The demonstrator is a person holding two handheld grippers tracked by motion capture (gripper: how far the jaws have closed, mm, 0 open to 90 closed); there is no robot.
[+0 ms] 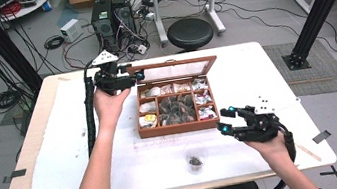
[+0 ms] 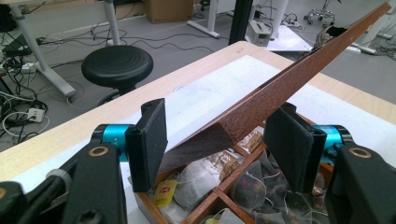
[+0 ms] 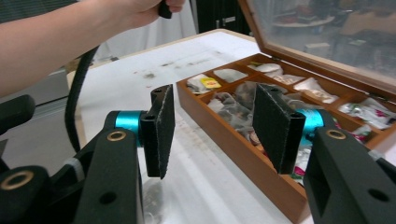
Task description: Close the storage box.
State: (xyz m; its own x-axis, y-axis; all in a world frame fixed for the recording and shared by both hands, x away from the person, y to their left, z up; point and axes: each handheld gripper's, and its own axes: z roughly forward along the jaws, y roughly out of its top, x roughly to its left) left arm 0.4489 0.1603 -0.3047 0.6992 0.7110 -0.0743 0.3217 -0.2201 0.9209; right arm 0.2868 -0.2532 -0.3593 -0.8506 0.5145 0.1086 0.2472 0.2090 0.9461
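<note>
1. High view is showing a person working at a white-covered table (image 1: 255, 76), with a wooden tea box (image 1: 180, 128) sitting in the middle and its glass-paned lid (image 1: 175, 69) standing raised at the far side.

2. The left gripper (image 1: 129, 78) is reaching in at the lid's left corner. In the left gripper view its jaws are standing spread on either side of the lid's wooden edge (image 2: 280, 88); whether either pad is actually touching the wood, I cannot tell, but they are not pinching it.

3. The right gripper (image 1: 225, 119) is hovering just beside the box's near right corner, jaws parted and holding nothing. In the right gripper view the front wall of the box (image 3: 243, 154) is running between the spread pads.

4. The compartments are lying exposed, full of tea bags (image 2: 205, 175), and a small clear cup (image 1: 195, 159) with something dark inside is standing on the table in front of the box.

5. To my eye, the lid is the step in hand: the left gripper is either letting go of it or about to take it.

6. If a tea bag is next, the right gripper is needing to lift over the front wall and come down into one compartment, closing on a single bag without dragging its neighbours.
</note>
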